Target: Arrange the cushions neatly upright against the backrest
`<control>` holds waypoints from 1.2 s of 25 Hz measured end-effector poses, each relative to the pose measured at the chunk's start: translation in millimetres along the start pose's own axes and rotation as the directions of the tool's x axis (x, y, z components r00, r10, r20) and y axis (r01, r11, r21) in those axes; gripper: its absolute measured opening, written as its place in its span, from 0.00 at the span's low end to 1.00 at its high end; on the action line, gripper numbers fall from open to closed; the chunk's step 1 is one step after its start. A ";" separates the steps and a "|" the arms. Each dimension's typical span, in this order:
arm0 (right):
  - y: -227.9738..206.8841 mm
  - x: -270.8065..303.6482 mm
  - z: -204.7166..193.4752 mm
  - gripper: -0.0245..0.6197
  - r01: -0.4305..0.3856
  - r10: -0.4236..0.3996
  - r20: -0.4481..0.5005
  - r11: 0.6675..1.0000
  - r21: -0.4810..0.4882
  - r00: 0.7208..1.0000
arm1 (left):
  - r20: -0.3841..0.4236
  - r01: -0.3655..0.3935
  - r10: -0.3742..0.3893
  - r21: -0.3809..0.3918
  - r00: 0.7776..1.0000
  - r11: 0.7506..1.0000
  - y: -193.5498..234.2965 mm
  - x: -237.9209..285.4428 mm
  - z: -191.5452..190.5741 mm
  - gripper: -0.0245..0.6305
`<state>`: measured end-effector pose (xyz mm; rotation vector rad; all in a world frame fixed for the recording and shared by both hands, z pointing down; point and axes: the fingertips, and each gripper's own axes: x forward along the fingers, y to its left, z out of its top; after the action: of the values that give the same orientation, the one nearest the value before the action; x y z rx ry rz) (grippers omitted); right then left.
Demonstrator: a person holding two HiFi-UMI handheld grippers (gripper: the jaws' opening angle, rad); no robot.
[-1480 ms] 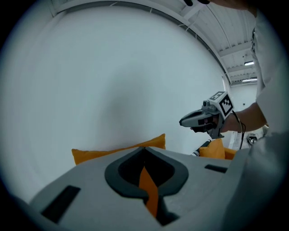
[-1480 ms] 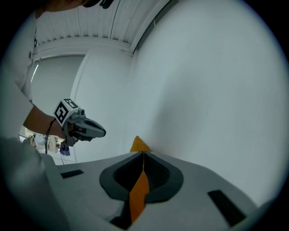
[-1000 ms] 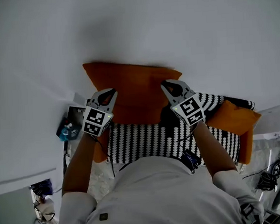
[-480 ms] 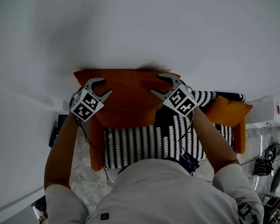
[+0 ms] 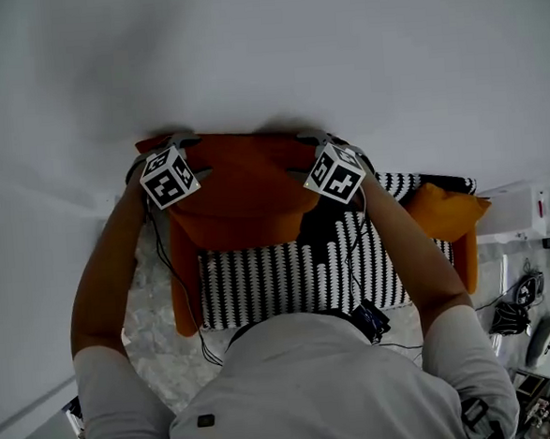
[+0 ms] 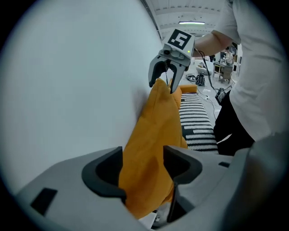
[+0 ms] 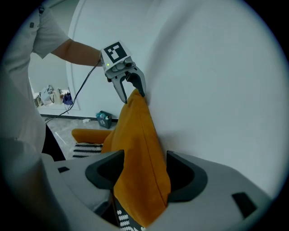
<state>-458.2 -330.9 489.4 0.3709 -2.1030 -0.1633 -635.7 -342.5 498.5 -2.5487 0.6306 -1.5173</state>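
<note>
A large orange cushion [image 5: 240,193] stands upright against the white wall behind the black-and-white striped seat [image 5: 289,279]. My left gripper [image 5: 172,142] is at its top left corner and my right gripper [image 5: 311,144] at its top right corner. In the left gripper view the cushion's edge [image 6: 151,149] lies between the spread jaws of the left gripper [image 6: 142,169], with a gap beside it. The right gripper [image 7: 144,173] likewise straddles the cushion's edge [image 7: 137,144] loosely. Both pairs of jaws have just been opening, so both stand open with fabric between them.
A smaller orange cushion [image 5: 448,213] lies at the seat's right end. An orange armrest [image 5: 182,300] bounds the seat on the left. The white wall [image 5: 245,56] is right behind the cushion. Cables and gear [image 5: 520,295] lie on the floor at right; a blue object [image 7: 104,119] sits on the floor.
Both grippers have carried the cushion back against the wall and lower, spreading toward its top corners. Their jaws were shut on the fabric a second ago and now stand apart.
</note>
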 end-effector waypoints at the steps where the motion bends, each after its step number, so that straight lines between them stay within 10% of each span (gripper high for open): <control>1: -2.5 4.7 -4.1 0.49 -0.002 0.002 -0.016 1.000 -0.001 1.000 | -0.012 0.006 -0.006 -0.001 1.000 1.000 2.1 5.1 -2.5 0.46; 14: -6.4 50.1 -35.5 0.47 -0.104 0.118 -0.135 0.989 0.102 0.984 | -0.096 0.121 -0.129 -0.090 0.987 0.989 6.3 50.6 -32.5 0.44; 30: 1.2 47.4 -26.9 0.12 -0.044 0.042 -0.120 0.999 -0.015 0.992 | -0.079 0.069 -0.080 -0.142 0.994 0.988 1.9 43.2 -32.4 0.16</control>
<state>-459.1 -344.4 542.2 0.3164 -1.9884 -0.1314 -646.2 -357.9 549.2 -2.6494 0.6812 -1.6693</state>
